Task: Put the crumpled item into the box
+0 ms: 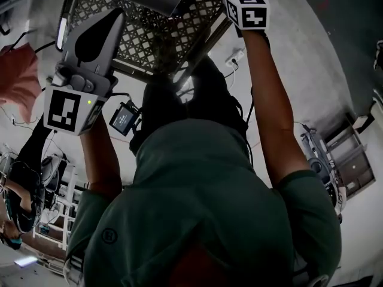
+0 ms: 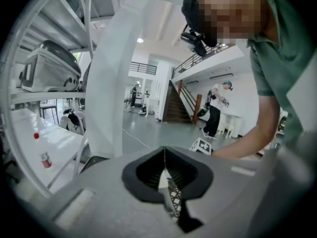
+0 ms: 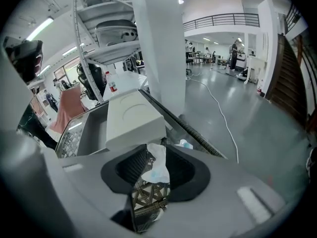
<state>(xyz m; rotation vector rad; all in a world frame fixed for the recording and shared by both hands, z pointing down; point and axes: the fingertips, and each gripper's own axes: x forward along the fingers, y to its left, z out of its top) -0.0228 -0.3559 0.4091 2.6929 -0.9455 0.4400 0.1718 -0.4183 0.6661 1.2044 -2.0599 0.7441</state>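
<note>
While my right tongs [image 3: 151,157] stand spread: crumpled item [image 3: 158,170] loose between.
Left tongs [image 2: 165,157]: pressed together, empty.
Box [image 3: 133,120]: I'd centre over it.

Workshop hall around a white pillar [image 3: 158,38]

Left of the pillar stands a white shelf rack [image 3: 84,58] with a domed appliance [image 3: 116,32] on its upper shelf, and further left a pink cloth [image 3: 69,110] shows. Right of the pillar a pale cable [image 3: 220,110] runs across the grey floor [image 3: 257,128], with a dark staircase [image 3: 293,78] at the far right and a railed balcony [image 3: 220,20] above.
</note>
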